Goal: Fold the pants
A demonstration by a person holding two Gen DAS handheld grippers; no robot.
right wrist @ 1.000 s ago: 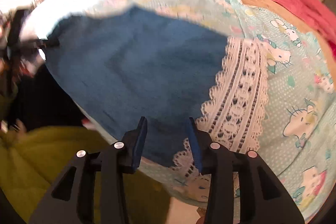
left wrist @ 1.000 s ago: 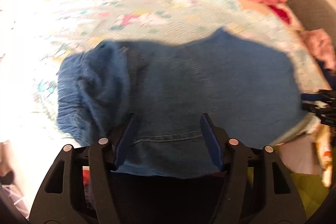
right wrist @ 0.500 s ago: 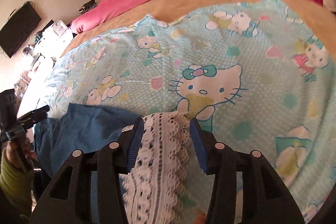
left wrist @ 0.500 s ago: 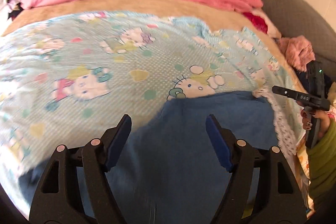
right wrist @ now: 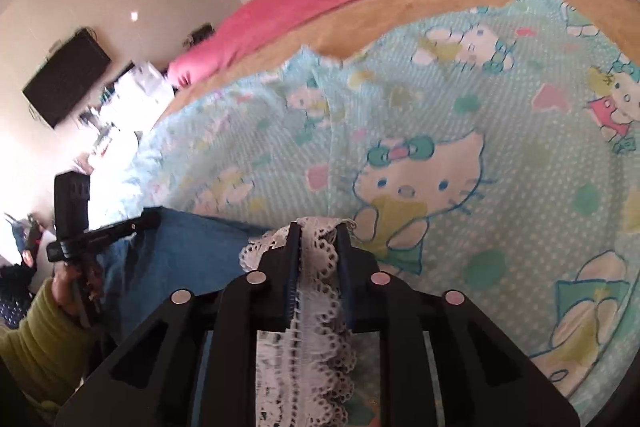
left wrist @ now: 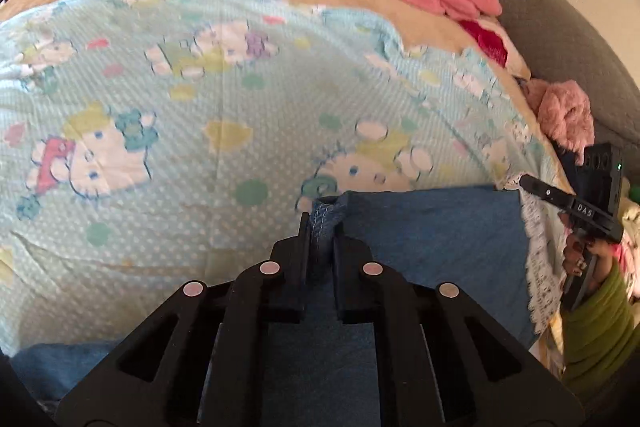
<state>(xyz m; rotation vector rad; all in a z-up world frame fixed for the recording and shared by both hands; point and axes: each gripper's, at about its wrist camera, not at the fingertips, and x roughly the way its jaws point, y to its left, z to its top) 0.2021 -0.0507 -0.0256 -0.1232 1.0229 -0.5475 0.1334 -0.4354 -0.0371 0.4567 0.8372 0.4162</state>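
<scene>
The left gripper points steeply down, its jaws pinched tight on a fold of the pants. The right gripper angles down more gently, jaws closing on a white lace edge. Each is held by a hand in a green sleeve.

Left gripper: black plastic, angular cut-outs, four round silver screws, blue-lined jaws.
Right gripper: the same black build; white "DAS" lettering, small green light.
Sleeve: olive green, ribbed cuff.
</scene>
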